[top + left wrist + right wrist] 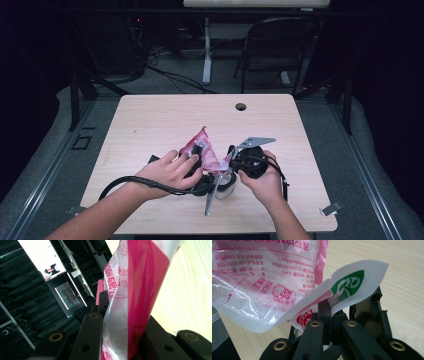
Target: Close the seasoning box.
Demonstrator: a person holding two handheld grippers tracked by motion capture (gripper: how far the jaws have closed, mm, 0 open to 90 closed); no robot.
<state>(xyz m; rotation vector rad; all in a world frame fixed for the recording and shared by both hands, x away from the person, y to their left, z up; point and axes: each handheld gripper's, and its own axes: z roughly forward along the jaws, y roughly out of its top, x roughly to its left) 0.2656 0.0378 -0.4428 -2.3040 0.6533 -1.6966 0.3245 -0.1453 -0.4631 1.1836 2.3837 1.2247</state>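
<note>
On the left, the left gripper [196, 159] is laid over on its side under the person's left hand [167, 172], and its jaws are seen nearly closed, clamped on the pink-and-clear plastic bag [202, 147] in the left gripper view. The bag [130, 297] is pinched low down between the black pads, so the upper part is left standing free above the wooden table [150, 120]. That hold appears meant as an anchor. Moving right, the bag's white corner with the green mark [348, 285] is caught in the right gripper [231, 159], whose jaws are pressed fully together on that thin flap. The right hand [262, 182] is kept close beside the left, so the film between them is drawn taut. A tear or a pull-open looks to be prepared, and the corner is gripped thinly enough that a slip could be expected.
</note>
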